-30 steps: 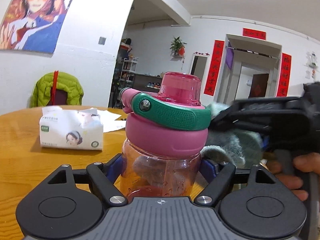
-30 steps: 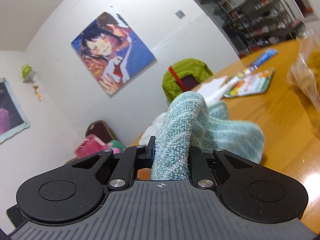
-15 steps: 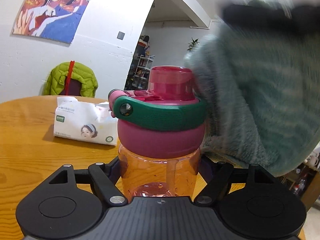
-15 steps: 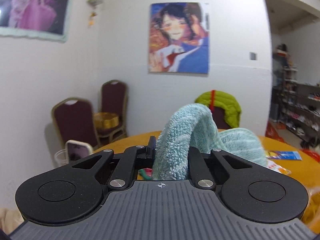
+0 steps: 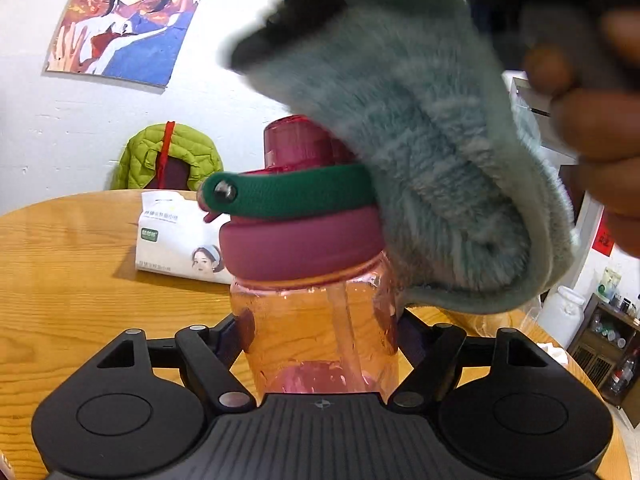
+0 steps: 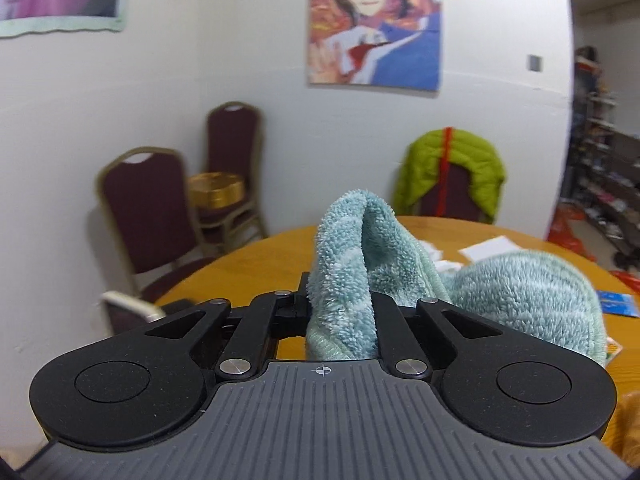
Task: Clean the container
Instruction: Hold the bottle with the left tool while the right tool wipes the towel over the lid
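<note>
My left gripper (image 5: 322, 332) is shut on a clear pink water bottle (image 5: 320, 320) with a dark pink lid (image 5: 300, 244) and a green carry strap (image 5: 288, 196), held upright above the wooden table (image 5: 72, 280). My right gripper (image 6: 340, 312) is shut on a fluffy teal cloth (image 6: 352, 264). In the left wrist view that cloth (image 5: 420, 168) hangs from above and presses on the right side of the lid and cap. The bottle is hidden in the right wrist view.
A white tissue pack (image 5: 176, 240) lies on the table behind the bottle. A chair with a green jacket (image 5: 168, 160) stands at the far edge. Two maroon chairs (image 6: 160, 208) stand by the wall. Papers (image 6: 488, 248) lie on the table's right side.
The right gripper with the cloth has come in from the right, risen above the bottle and come down onto the lid's right side. The left gripper keeps hold of the bottle.
</note>
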`<state>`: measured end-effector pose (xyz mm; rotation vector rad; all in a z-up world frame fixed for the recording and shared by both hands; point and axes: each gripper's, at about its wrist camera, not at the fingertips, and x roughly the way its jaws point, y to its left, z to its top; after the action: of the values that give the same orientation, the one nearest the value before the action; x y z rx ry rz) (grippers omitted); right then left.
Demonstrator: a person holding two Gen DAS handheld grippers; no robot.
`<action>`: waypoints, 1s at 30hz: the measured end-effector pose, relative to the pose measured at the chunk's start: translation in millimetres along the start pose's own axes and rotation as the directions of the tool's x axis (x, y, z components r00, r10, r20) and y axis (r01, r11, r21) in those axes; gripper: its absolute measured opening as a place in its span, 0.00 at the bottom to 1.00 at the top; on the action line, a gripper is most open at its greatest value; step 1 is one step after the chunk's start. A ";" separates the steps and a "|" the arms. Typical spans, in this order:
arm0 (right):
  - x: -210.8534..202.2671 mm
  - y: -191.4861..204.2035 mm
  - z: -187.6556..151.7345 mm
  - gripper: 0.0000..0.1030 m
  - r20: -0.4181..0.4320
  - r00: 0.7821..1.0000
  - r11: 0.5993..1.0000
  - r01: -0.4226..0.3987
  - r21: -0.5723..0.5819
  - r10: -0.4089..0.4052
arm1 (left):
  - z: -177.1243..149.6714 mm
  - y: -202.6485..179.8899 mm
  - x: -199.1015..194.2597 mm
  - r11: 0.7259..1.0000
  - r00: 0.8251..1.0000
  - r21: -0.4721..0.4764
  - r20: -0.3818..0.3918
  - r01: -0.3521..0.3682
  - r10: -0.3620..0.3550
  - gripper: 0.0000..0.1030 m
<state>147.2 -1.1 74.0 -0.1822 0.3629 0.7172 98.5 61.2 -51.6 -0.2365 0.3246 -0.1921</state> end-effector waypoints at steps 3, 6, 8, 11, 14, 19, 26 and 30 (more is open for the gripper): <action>-3.1 -13.9 -4.7 0.08 0.028 0.985 0.985 0.169 -0.039 -0.168 | 0.7 -0.7 -1.3 1.000 1.000 0.000 0.001 0.005 -0.005 0.72; -26.8 -33.4 -8.4 0.07 0.062 0.969 0.971 0.240 0.002 -0.240 | 1.3 -3.5 -2.6 1.000 1.000 0.010 0.002 0.009 -0.009 0.72; -52.1 -41.6 -6.7 0.07 0.123 0.958 0.966 0.257 0.032 -0.259 | 1.2 -5.8 -3.6 1.000 1.000 0.020 0.004 0.011 -0.011 0.71; -86.1 -37.2 0.7 0.08 0.221 0.935 0.959 0.283 0.002 -0.277 | 0.9 -9.2 -5.6 0.999 1.000 0.033 0.008 0.020 -0.021 0.71; -101.8 -21.5 1.4 0.08 0.218 0.936 0.953 0.296 -0.065 -0.275 | 0.1 -9.6 -4.7 0.999 1.000 0.039 0.012 0.023 -0.024 0.71; -94.6 -7.3 -15.5 0.08 0.064 0.953 0.945 0.301 -0.128 -0.295 | -0.3 -9.4 -3.3 0.999 1.000 0.029 0.011 0.023 -0.023 0.71; -87.4 -4.6 -24.3 0.08 -0.051 0.998 0.999 -0.028 0.025 0.029 | -4.2 -11.4 1.5 0.997 1.000 0.082 0.020 0.016 -0.018 0.71; -75.2 10.4 -17.6 0.08 -0.021 0.996 0.996 -0.086 0.009 0.086 | -5.9 -15.3 0.6 0.994 1.000 0.107 0.023 0.009 -0.012 0.71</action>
<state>83.4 -44.1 86.4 -0.1672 0.3959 0.7994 94.8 45.4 -53.2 -0.1349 0.2890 -0.2164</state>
